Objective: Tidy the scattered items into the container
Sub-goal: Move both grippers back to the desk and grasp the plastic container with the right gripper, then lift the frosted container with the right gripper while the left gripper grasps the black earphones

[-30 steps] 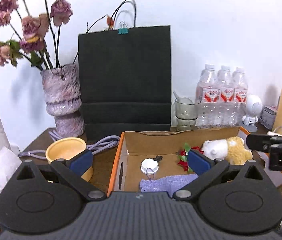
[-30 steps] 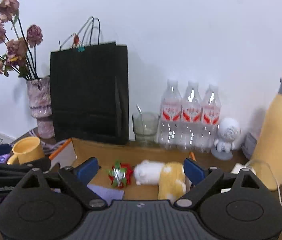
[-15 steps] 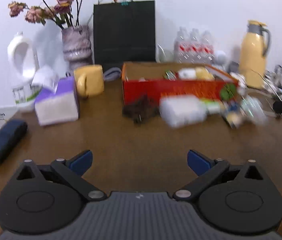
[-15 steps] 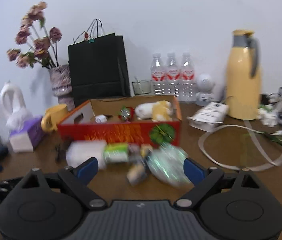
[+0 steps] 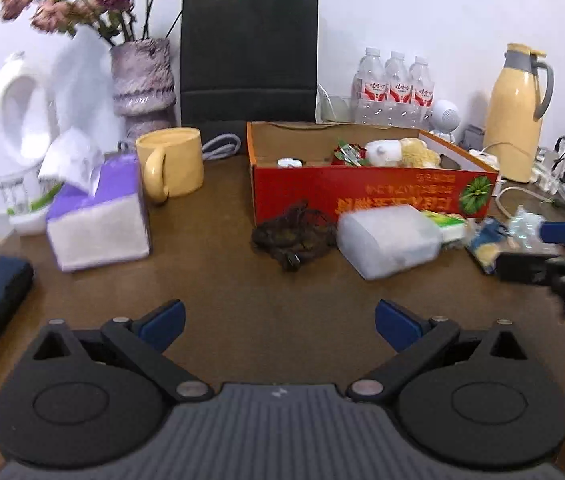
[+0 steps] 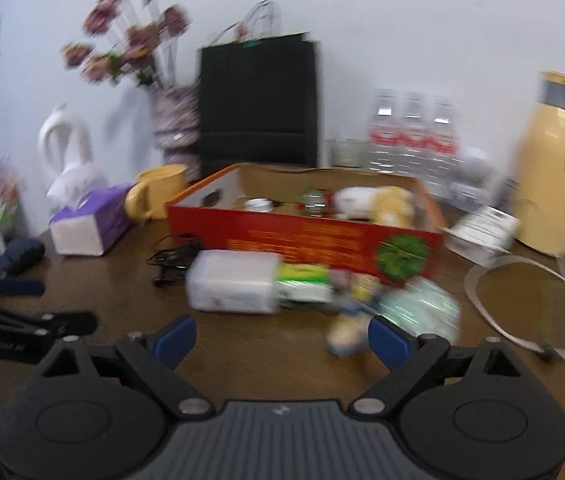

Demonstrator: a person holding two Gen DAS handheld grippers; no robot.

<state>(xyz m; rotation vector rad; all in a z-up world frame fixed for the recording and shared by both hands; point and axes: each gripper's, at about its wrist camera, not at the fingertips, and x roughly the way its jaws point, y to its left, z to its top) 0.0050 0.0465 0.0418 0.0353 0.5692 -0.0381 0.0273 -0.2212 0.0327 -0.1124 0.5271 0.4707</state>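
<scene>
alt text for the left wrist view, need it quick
An open left gripper hovers empty over a brown table, facing a red box that holds a plush toy. A black net, a clear case and small packets lie in front of the box.

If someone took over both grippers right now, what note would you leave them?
Left gripper: open, empty.
Right gripper: open, empty.
In the red box already: plush toy, bow, small white cap.
Still on the table in front of the box: black cable tangle, clear plastic case, green packet, a few small wrapped bits by the right gripper.
Left to do: move those into the box.
</scene>
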